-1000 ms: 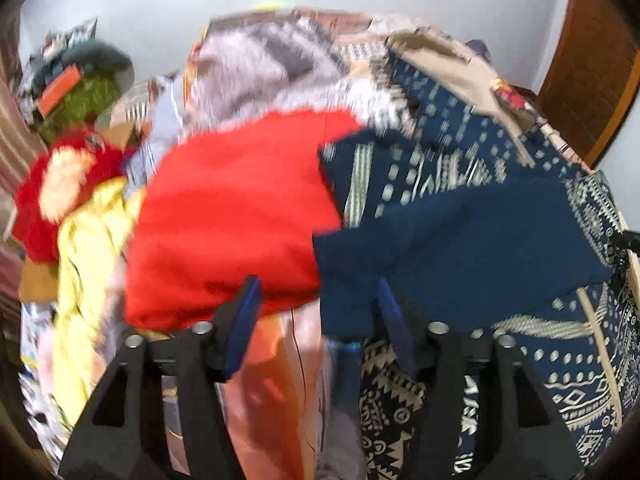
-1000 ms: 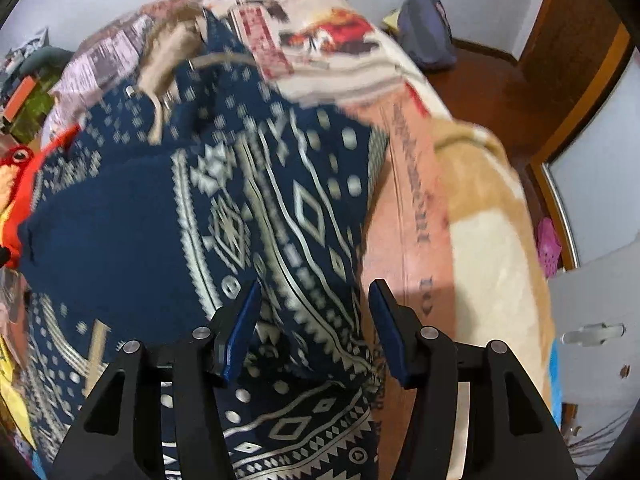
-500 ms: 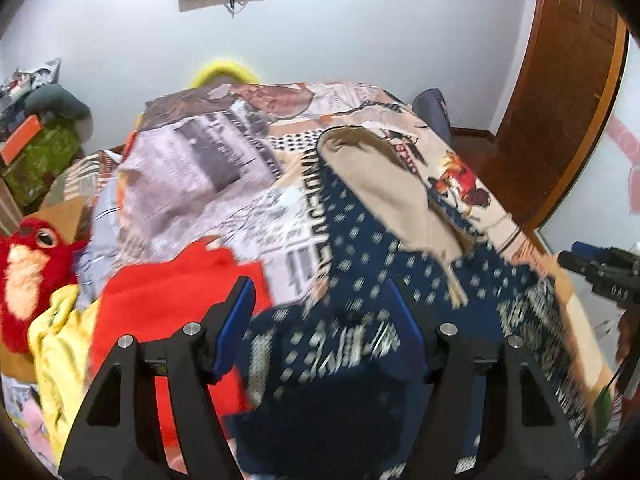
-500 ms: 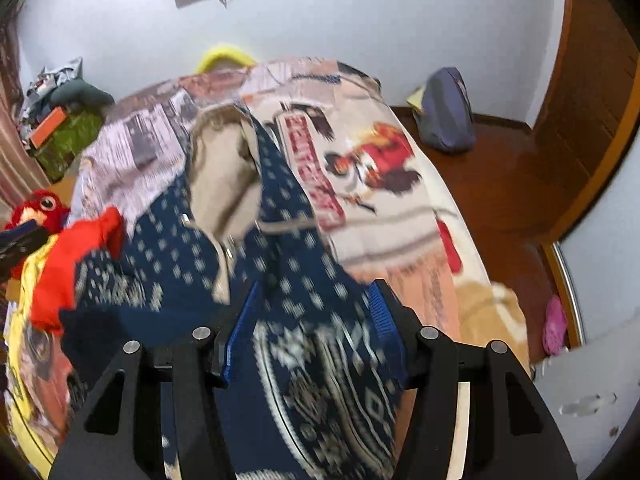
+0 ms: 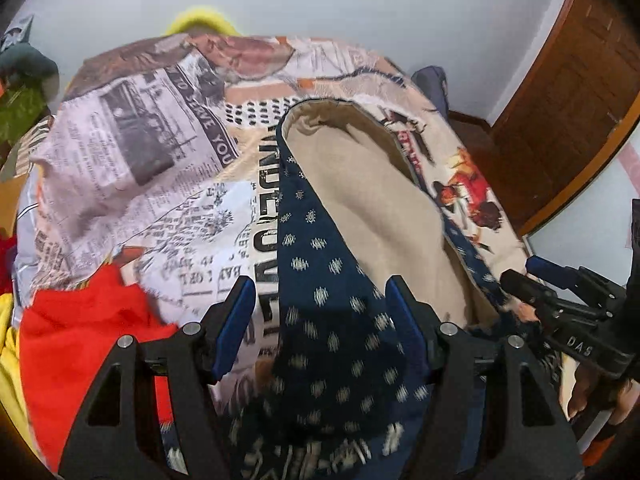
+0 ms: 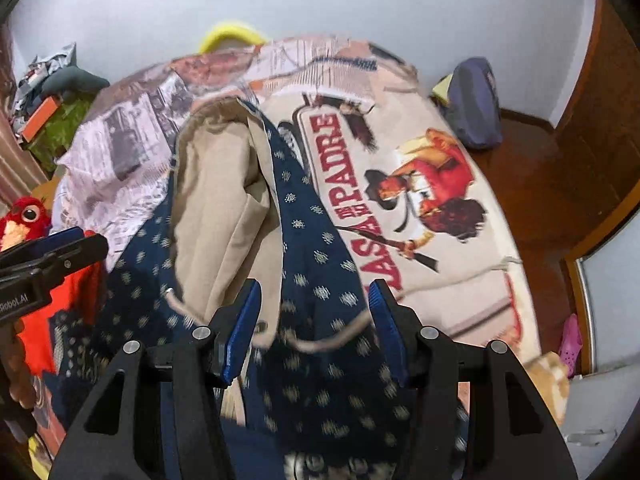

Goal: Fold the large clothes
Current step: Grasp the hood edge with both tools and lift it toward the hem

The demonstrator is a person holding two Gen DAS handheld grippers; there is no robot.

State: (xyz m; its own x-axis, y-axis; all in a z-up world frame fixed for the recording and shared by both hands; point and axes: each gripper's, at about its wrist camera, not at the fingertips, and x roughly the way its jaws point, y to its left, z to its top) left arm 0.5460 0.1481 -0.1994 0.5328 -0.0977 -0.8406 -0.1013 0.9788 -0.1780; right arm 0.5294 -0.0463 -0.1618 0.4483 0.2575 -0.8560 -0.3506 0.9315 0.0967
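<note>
Printed bedspread point(image 6: 400, 152) under navy hoodie point(image 5: 328, 320); both claws agape, hood edge between.

One navy hooded garment point(image 5: 332, 320); one red garment point(image 5: 80, 328); one red plush toy point(image 6: 24, 216); one printed bedspread point(image 6: 400, 184).

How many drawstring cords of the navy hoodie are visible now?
2, both in the right wrist view: one cord left of the beige hood lining, one curving between the right claw's fingers. Others may be hidden.
</note>
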